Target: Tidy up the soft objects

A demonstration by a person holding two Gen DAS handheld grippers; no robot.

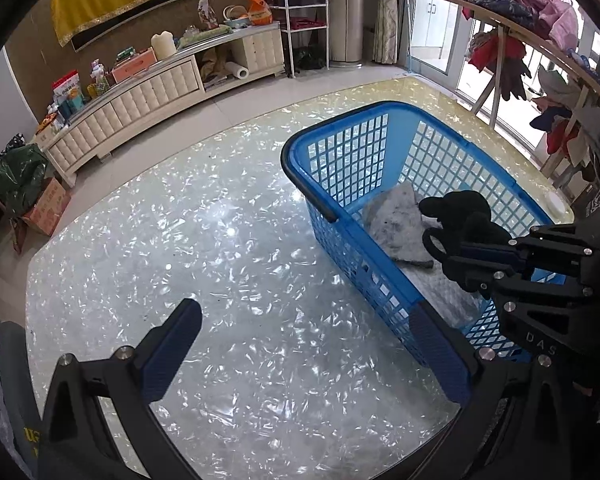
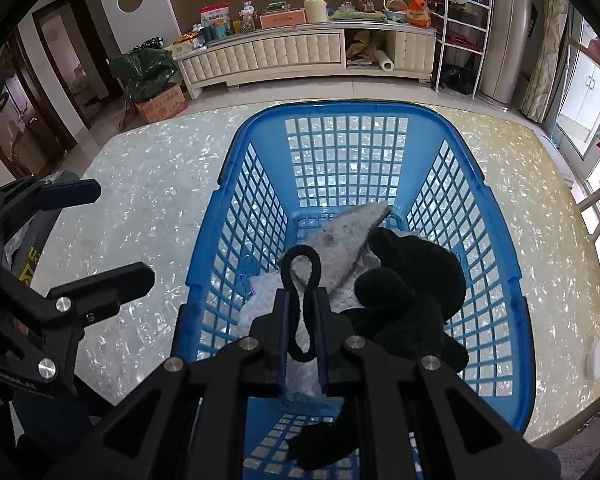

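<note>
One pearly, shell-patterned surface [image 1: 220,240] filled most of both views, and a blue lattice laundry basket [image 2: 512,264] stood on it, at the right of the left wrist view and in the centre of the right wrist view. Inside the basket lay a white quilted cloth [image 2: 268,304] on the bottom, with a grey felt-like cloth [image 1: 396,224] partly over it toward the far end. A black soft glove-like item [image 2: 412,292] hung above these cloths, inside the basket's walls, right of centre in the right wrist view. The right gripper [image 2: 302,344] had its fingers pressed together, pinching that black item's cord loop [image 2: 300,256], which stood up past the fingertips. The left gripper [image 1: 308,348] sat at the bottom of its own view, fingers spread wide and holding nothing, its right finger [image 1: 440,352] just beside the basket's near wall.
</note>
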